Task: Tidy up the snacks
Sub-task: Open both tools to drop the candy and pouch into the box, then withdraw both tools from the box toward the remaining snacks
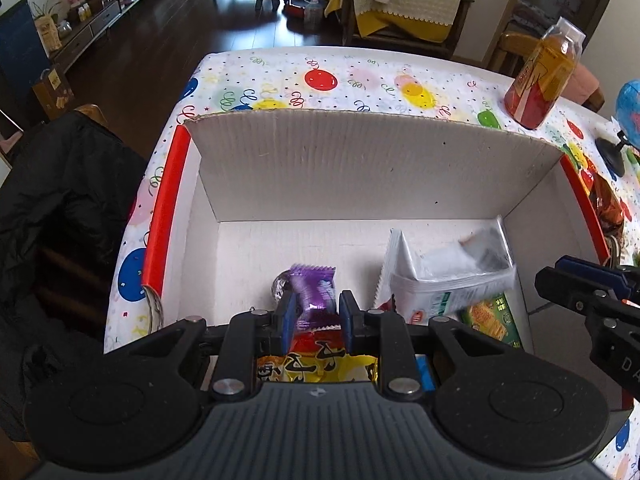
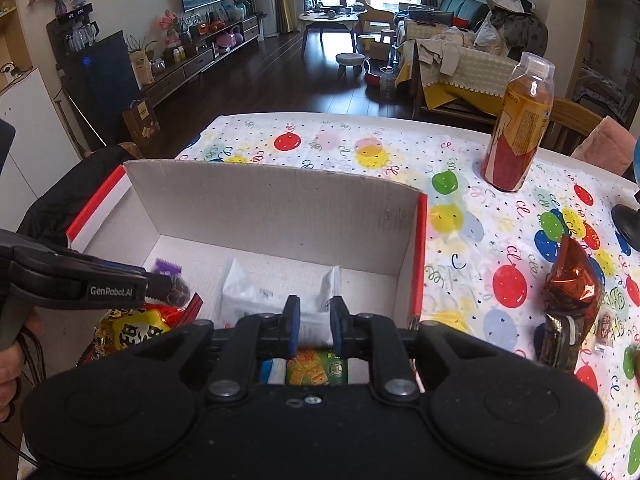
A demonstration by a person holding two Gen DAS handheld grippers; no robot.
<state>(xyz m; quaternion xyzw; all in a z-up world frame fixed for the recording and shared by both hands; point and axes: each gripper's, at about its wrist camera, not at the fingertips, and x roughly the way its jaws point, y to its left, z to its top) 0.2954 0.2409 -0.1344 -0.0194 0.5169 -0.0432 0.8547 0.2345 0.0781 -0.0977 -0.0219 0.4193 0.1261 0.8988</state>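
Observation:
A white-lined cardboard box [image 1: 360,168] [image 2: 272,208] with a red rim stands on the balloon-print tablecloth. My left gripper [image 1: 318,312] [image 2: 160,278] hangs low inside the box, shut on a purple snack packet [image 1: 314,288] [image 2: 170,270]. Below it lies a yellow and red packet [image 1: 320,360] [image 2: 132,328]. My right gripper [image 2: 315,320] [image 1: 554,274] is over the box's right side, jaws slightly apart and pressing on nothing. A white packet [image 1: 448,276] [image 2: 256,300] lies blurred on the box floor just ahead of it, over a green cracker pack [image 1: 492,316] [image 2: 316,368].
A capped bottle of amber drink [image 1: 540,76] [image 2: 516,132] stands at the table's far right. A brown foil packet [image 2: 568,296] and a small candy [image 2: 604,328] lie right of the box. A globe stand [image 1: 612,152] sits further right. A black jacket [image 1: 60,200] hangs left.

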